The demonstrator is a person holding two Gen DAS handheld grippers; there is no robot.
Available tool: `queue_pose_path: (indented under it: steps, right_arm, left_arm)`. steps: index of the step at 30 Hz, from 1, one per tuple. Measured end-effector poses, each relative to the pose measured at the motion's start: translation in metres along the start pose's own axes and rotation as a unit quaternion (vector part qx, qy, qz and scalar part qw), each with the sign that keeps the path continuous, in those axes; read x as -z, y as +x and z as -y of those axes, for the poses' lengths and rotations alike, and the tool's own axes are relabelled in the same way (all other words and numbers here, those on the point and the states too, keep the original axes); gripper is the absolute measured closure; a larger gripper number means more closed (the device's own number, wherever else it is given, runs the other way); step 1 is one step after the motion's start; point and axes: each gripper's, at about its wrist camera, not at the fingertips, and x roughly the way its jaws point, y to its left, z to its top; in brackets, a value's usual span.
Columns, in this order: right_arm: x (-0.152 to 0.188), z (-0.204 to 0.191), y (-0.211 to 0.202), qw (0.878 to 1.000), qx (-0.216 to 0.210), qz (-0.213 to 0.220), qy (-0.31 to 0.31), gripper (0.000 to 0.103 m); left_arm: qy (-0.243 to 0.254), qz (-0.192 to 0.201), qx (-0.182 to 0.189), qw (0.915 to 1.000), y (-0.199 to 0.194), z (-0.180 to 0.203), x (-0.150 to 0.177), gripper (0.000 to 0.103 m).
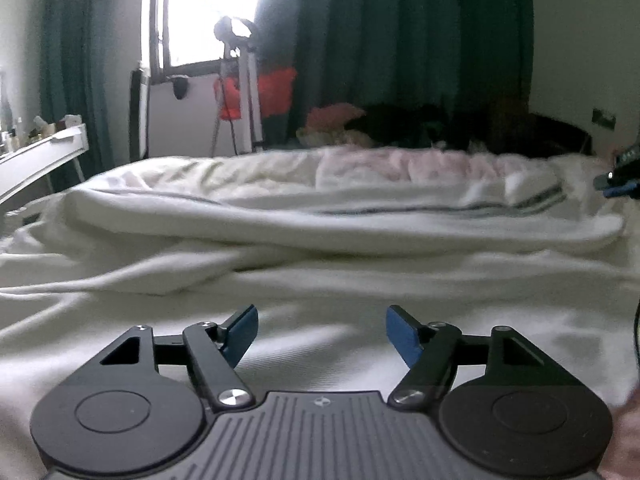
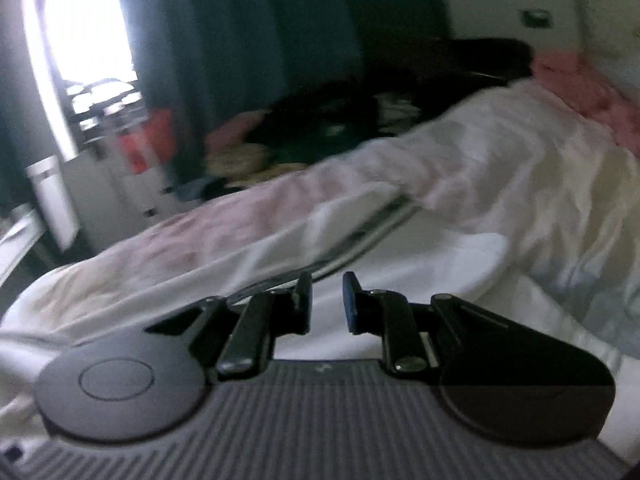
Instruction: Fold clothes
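Left gripper: black linkage arms, silver pivot screws, blue finger pads, round black side discs, grey ribbed housing. Right gripper: identical black linkage, silver screw, dark pads, grey ribbed housing.

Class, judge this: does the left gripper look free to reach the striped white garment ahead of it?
Probably yes. The left gripper is open and holds nothing, and only rumpled sheet lies between it and the garment.

A white garment with thin dark stripes lies rumpled and partly folded, spread across the bed.
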Motion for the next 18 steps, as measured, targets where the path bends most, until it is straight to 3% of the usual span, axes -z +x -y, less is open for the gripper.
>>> queue_pose_path:
  steps: [2,4,8,9,13,15,18]
  right_arm:
    - [0.008,-0.011,-0.028,1.0,-0.015,-0.003,-0.015,0.081]
    - [0.016,-0.018,-0.051,0.999,-0.023,-0.014,-0.026,0.072]
    - [0.024,-0.022,-0.09,0.999,-0.041,-0.014,-0.019,0.025]
    - [0.024,-0.021,-0.097,0.999,-0.046,-0.007,-0.015,0.018]
    - [0.03,-0.021,-0.118,0.999,-0.048,0.008,-0.003,0.02]
    - [0.034,-0.019,-0.12,0.999,-0.047,0.006,0.006,0.02]
    - [0.038,-0.017,-0.114,0.999,-0.045,-0.007,0.017,0.02]
  left_arm:
    - [-0.016,0.002,-0.004,0.9999,-0.018,-0.013,-0.005,0.028]
    - [-0.046,-0.012,-0.011,0.9988,-0.035,-0.031,-0.008,0.026]
    - [-0.086,-0.04,-0.044,0.9945,-0.063,-0.075,-0.004,0.024]
    - [-0.085,-0.044,-0.059,0.9937,-0.07,-0.084,-0.003,0.022]
    - [-0.087,-0.058,-0.109,0.9885,-0.098,-0.122,0.001,0.015]
    - [-0.134,-0.068,-0.118,0.9816,-0.107,-0.147,0.001,0.012]
    - [-0.228,-0.09,-0.119,0.9621,-0.117,-0.188,-0.001,0.009]
